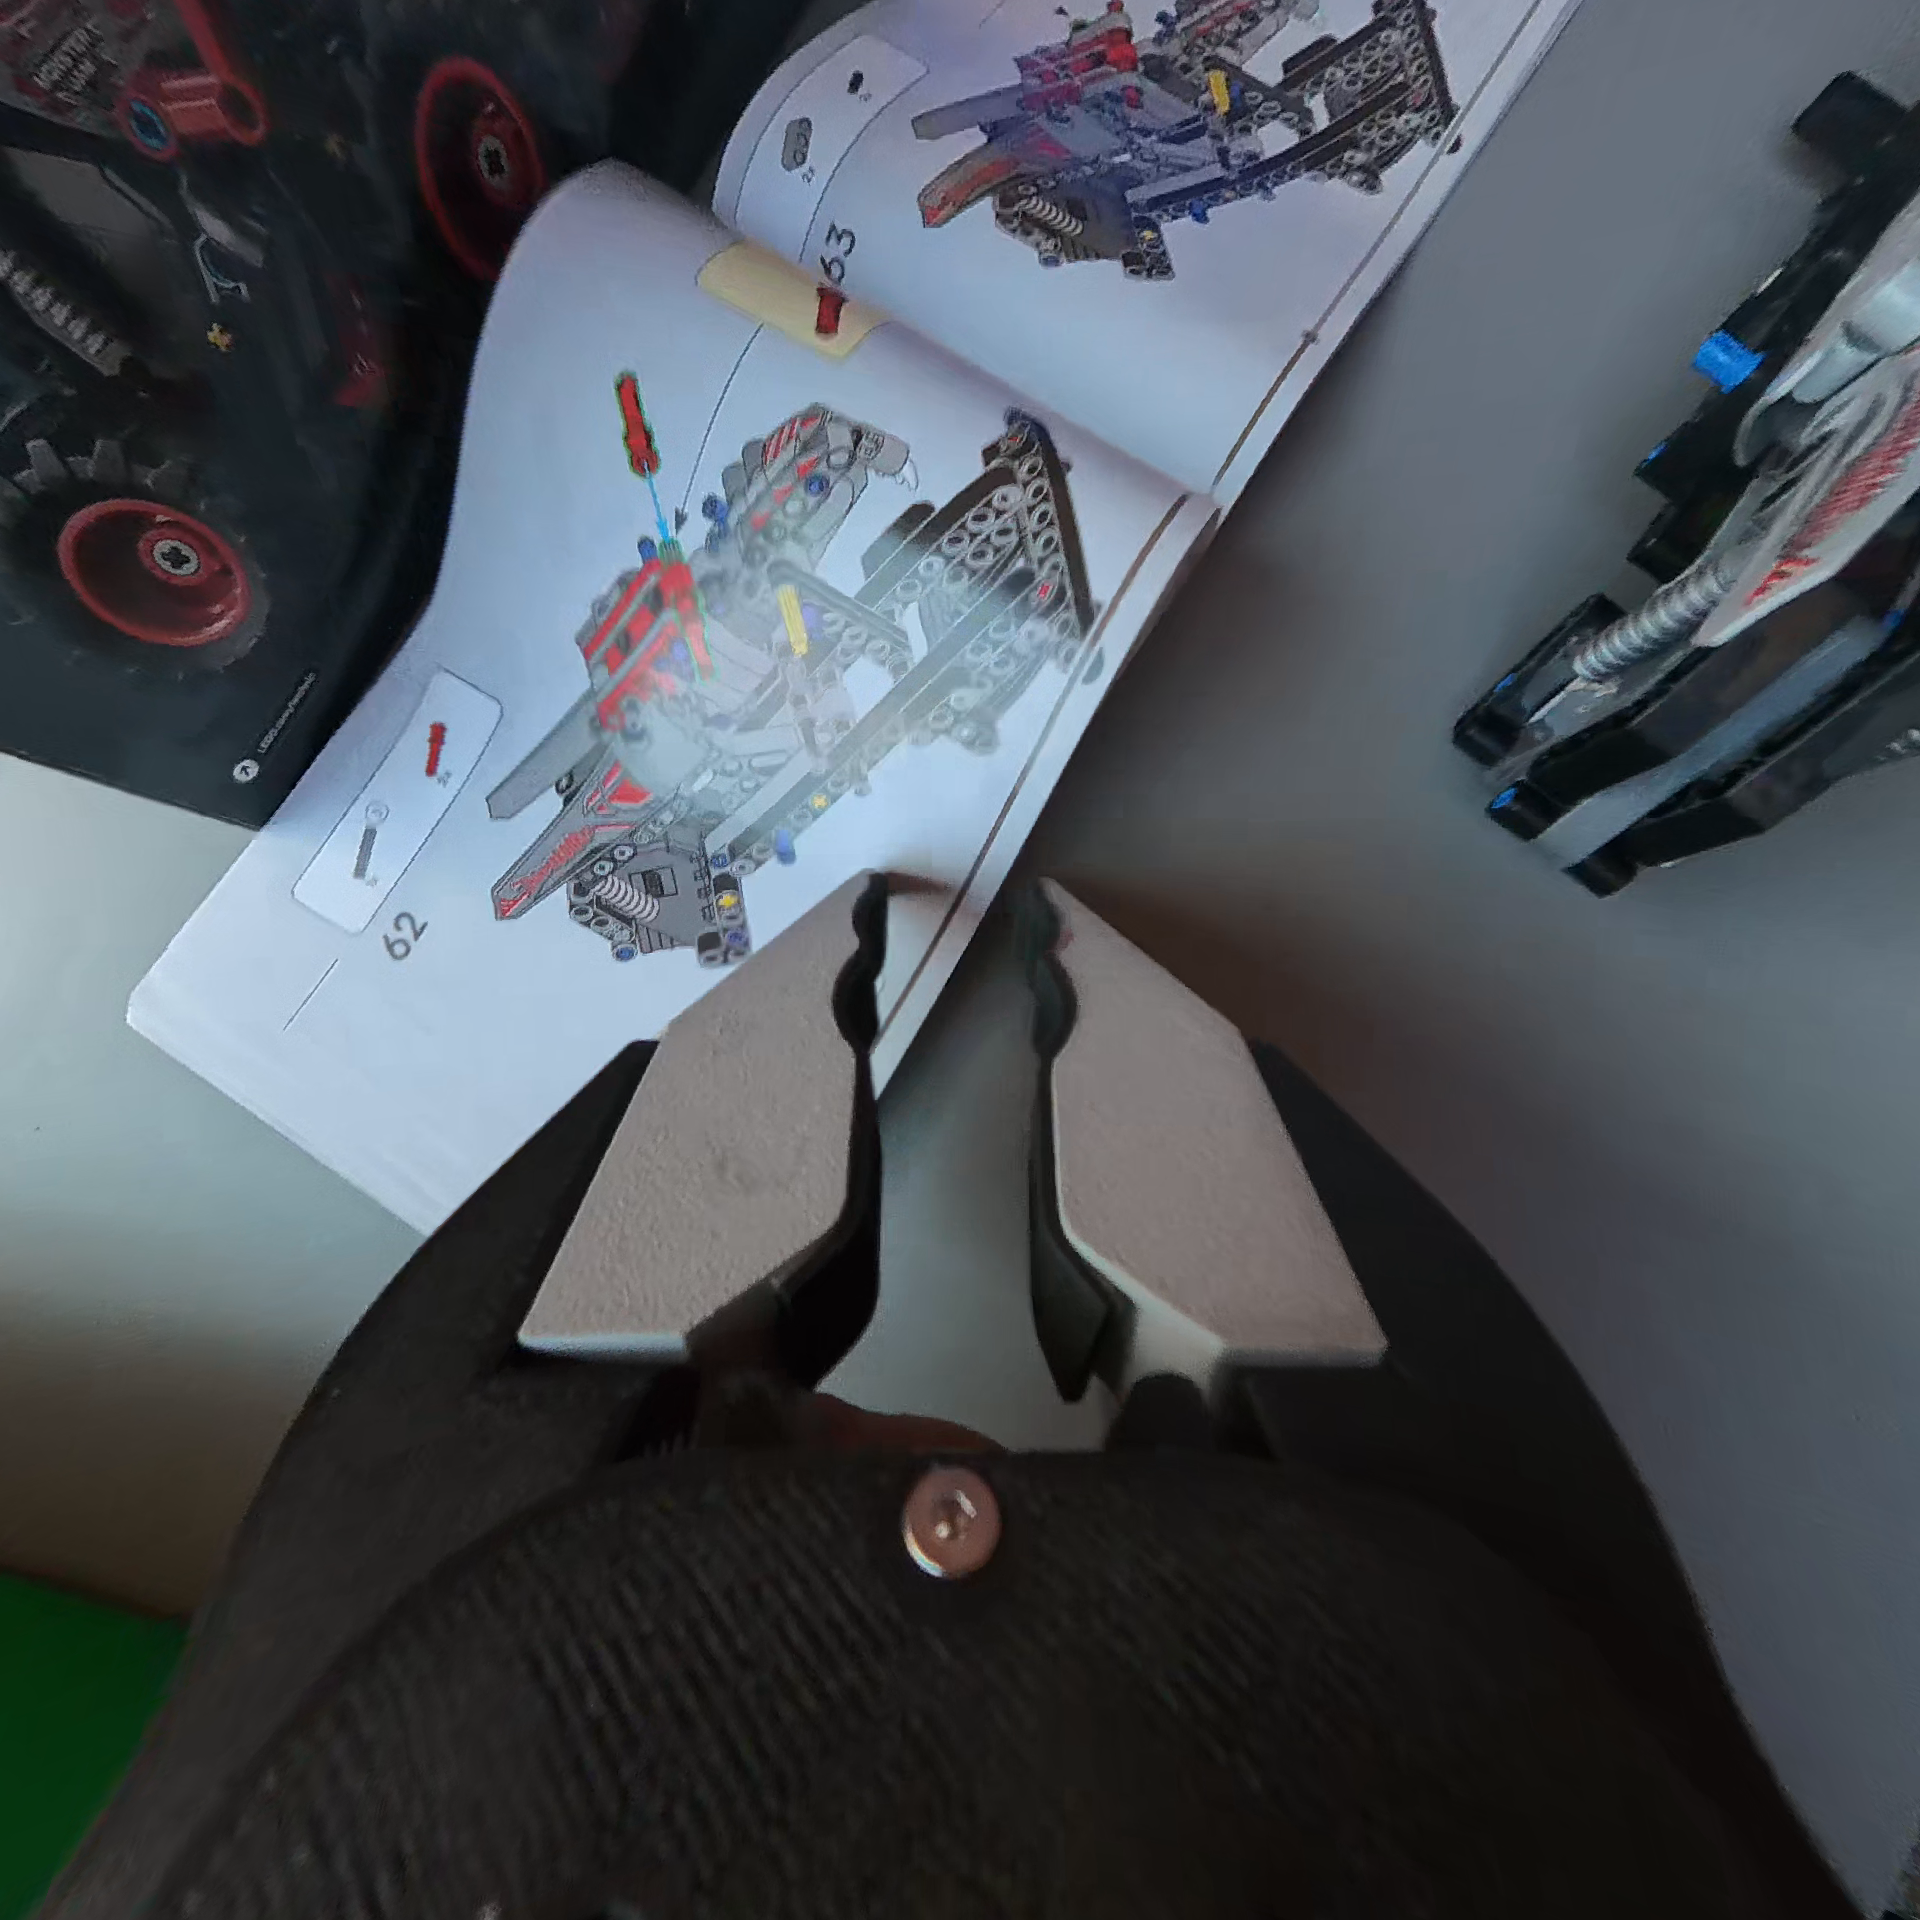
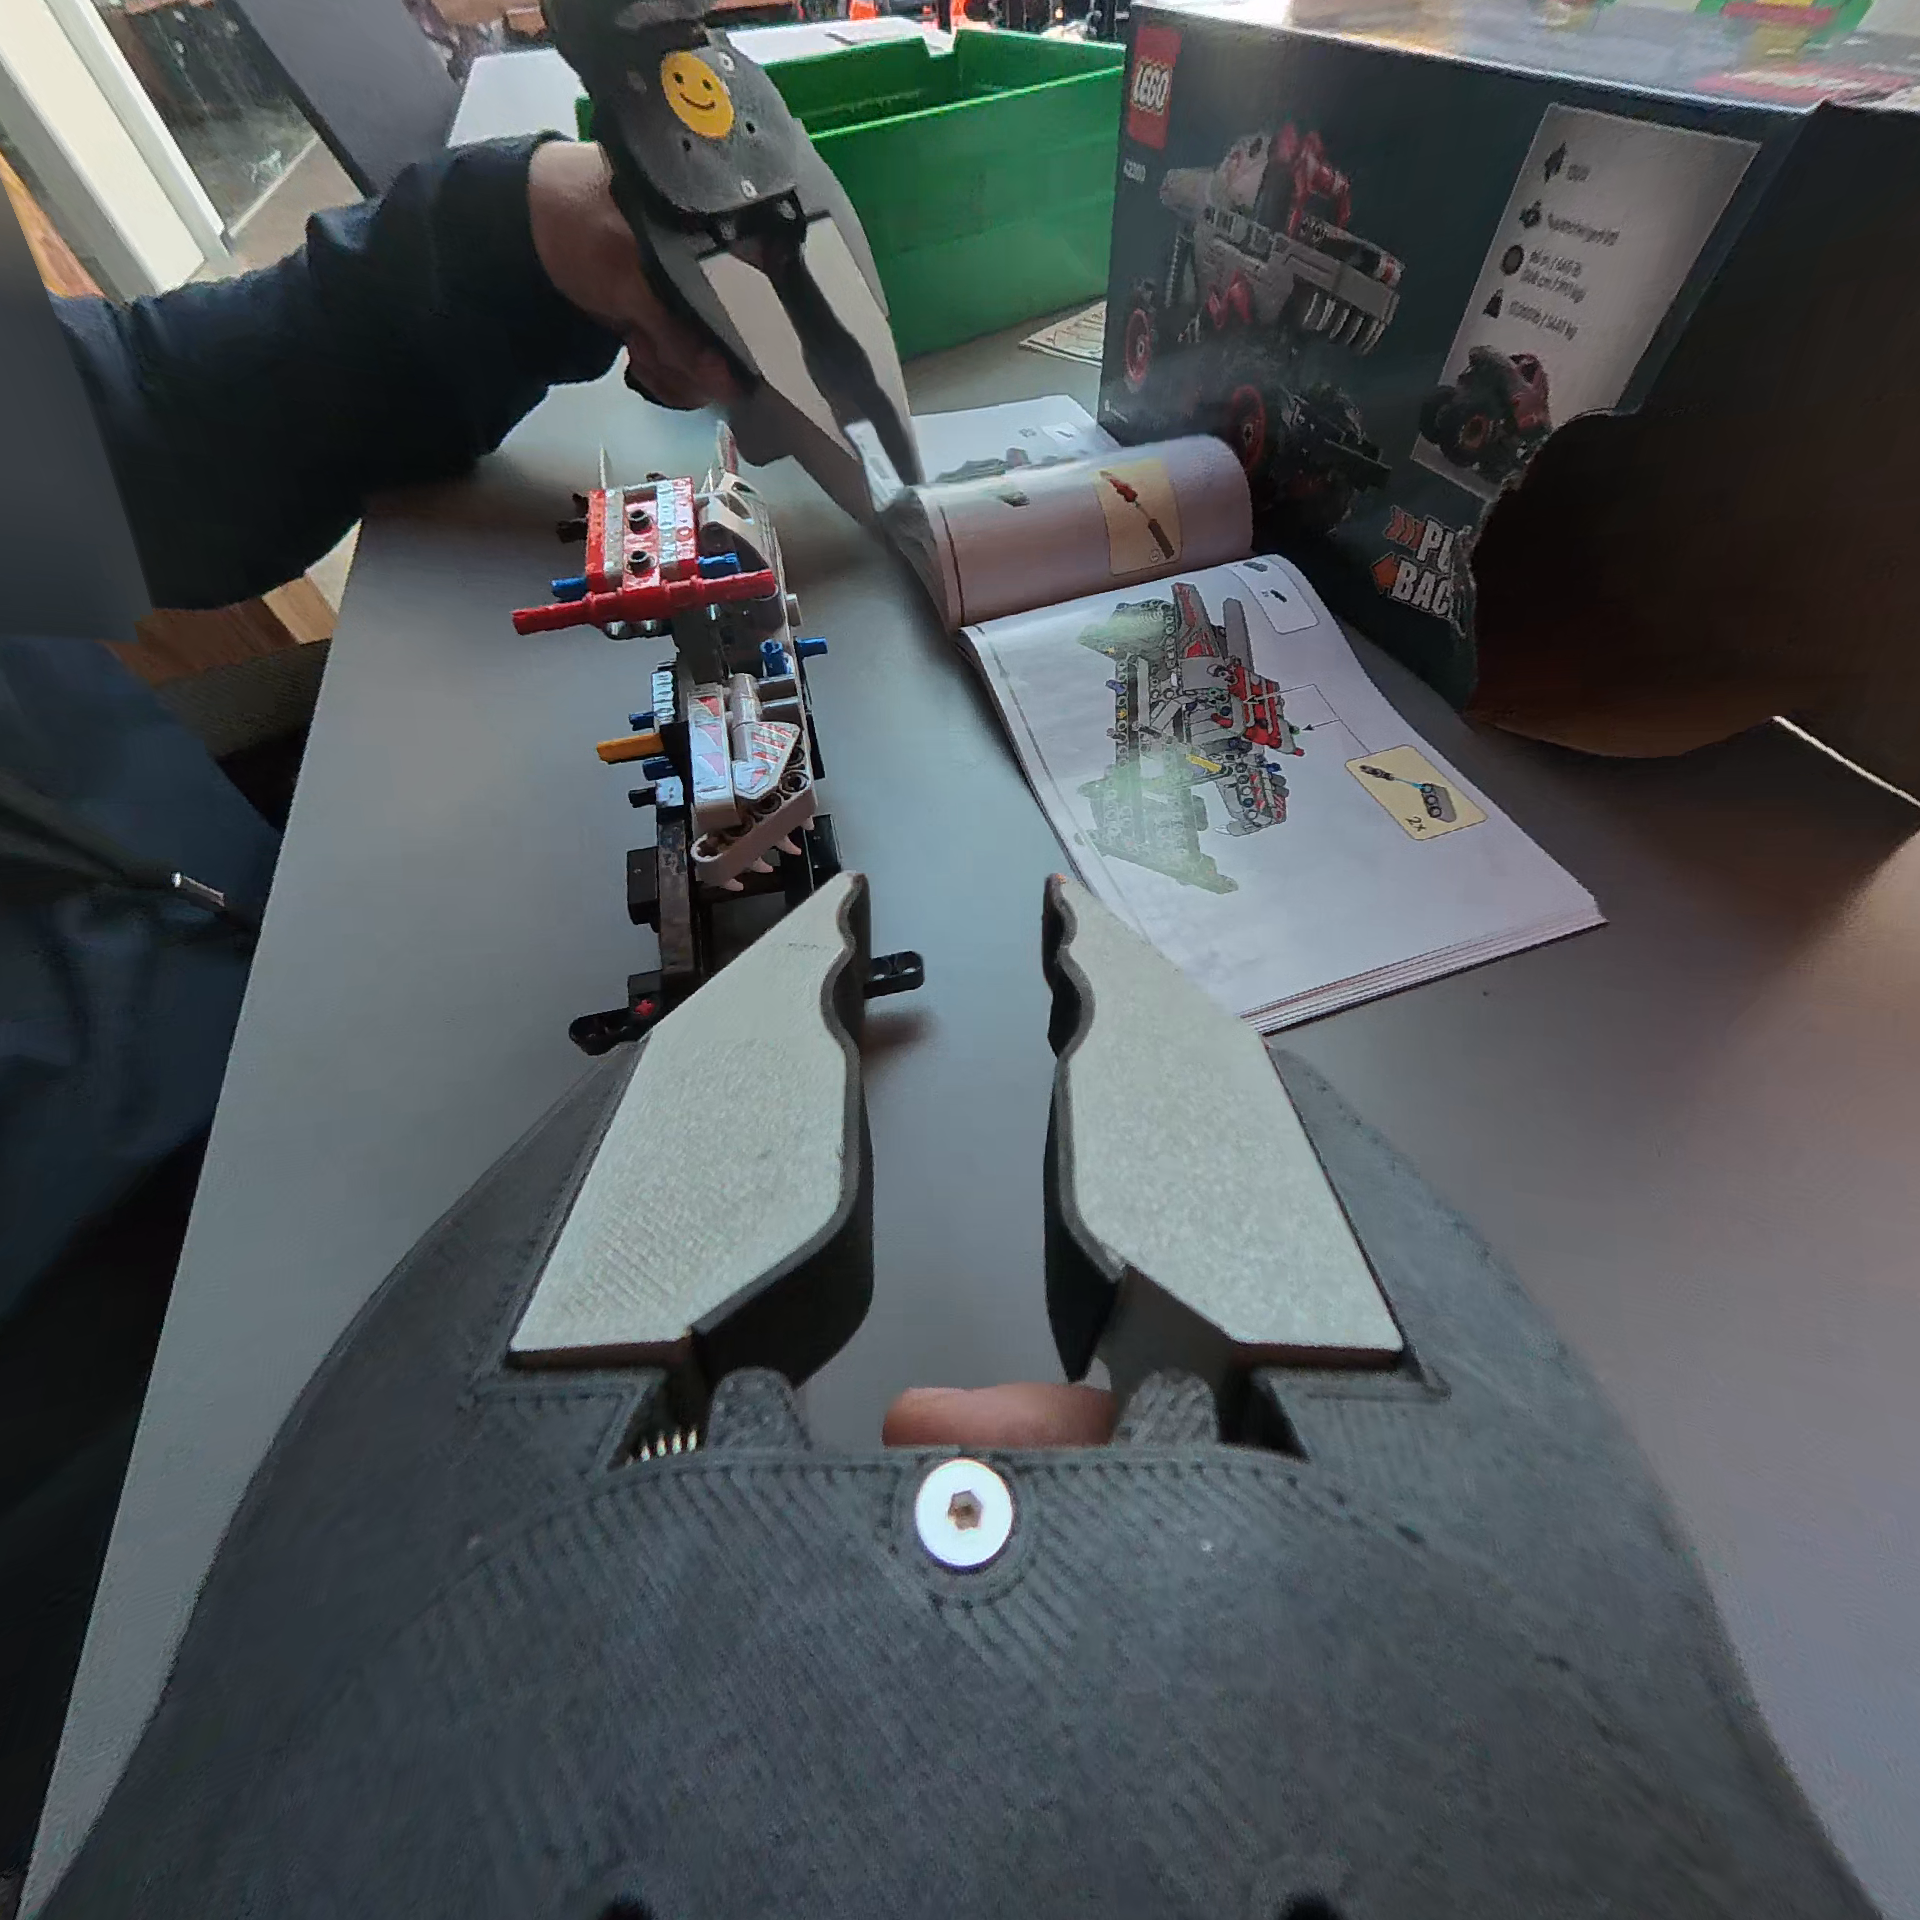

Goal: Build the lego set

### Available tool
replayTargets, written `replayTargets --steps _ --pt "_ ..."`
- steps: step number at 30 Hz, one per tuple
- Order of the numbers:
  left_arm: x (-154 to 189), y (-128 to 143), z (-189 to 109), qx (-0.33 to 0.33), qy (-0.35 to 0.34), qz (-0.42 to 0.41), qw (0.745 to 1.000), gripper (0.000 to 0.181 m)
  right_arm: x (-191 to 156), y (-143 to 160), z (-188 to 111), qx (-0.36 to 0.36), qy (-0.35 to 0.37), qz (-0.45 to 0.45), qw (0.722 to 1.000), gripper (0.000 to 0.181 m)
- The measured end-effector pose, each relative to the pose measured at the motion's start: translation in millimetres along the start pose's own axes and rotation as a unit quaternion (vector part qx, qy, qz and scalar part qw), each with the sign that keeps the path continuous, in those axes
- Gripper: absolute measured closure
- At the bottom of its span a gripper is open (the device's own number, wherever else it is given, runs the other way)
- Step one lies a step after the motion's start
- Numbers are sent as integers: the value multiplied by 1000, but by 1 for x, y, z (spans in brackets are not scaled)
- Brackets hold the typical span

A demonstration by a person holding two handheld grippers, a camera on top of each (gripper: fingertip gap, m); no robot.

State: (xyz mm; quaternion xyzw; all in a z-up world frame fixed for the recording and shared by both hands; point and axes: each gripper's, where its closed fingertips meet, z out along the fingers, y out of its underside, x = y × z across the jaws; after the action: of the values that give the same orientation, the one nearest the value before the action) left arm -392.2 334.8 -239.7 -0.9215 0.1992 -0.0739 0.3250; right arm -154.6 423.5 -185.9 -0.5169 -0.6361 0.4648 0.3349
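On the grey tabletop (image 2: 1558,1195) the half-built model (image 2: 717,748) lay between the person's sleeve and the open booklet (image 2: 1299,831), with the set's box (image 2: 1351,312) standing behind the booklet and a green bin (image 2: 966,166) farther back. The left tongs (image 1: 956,914) hung over the booklet's near edge, fingers slightly apart, and in the right wrist view their tips seemed to touch or pinch a curled page (image 2: 1091,520); whether they truly gripped it could not be told. The right tongs (image 2: 956,914) were open and empty, hovering just beside the model's black frame.

The step in hand looked like page turning. To do it well, the left tongs would need to nip only the top leaf near its free edge, lift it in an arc over the spine, and let it fall flat without creasing. The right tongs could press the opposite page down so the booklet did not slide toward the model.
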Motion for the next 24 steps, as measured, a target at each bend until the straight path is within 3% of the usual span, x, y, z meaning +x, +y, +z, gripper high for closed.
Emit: replayTargets --steps 1,13,24 --pt "1 -4 -2 11 4 -4 1000 156 2 -1 -1 2 6 0 1000 151" --pt "-19 -43 -27 148 -69 -28 986 152 42 -14 -21 52 119 23 991 155" --pt "-23 -40 -24 143 -70 -36 987 153 60 -17 -35 79 151 57 984 156"
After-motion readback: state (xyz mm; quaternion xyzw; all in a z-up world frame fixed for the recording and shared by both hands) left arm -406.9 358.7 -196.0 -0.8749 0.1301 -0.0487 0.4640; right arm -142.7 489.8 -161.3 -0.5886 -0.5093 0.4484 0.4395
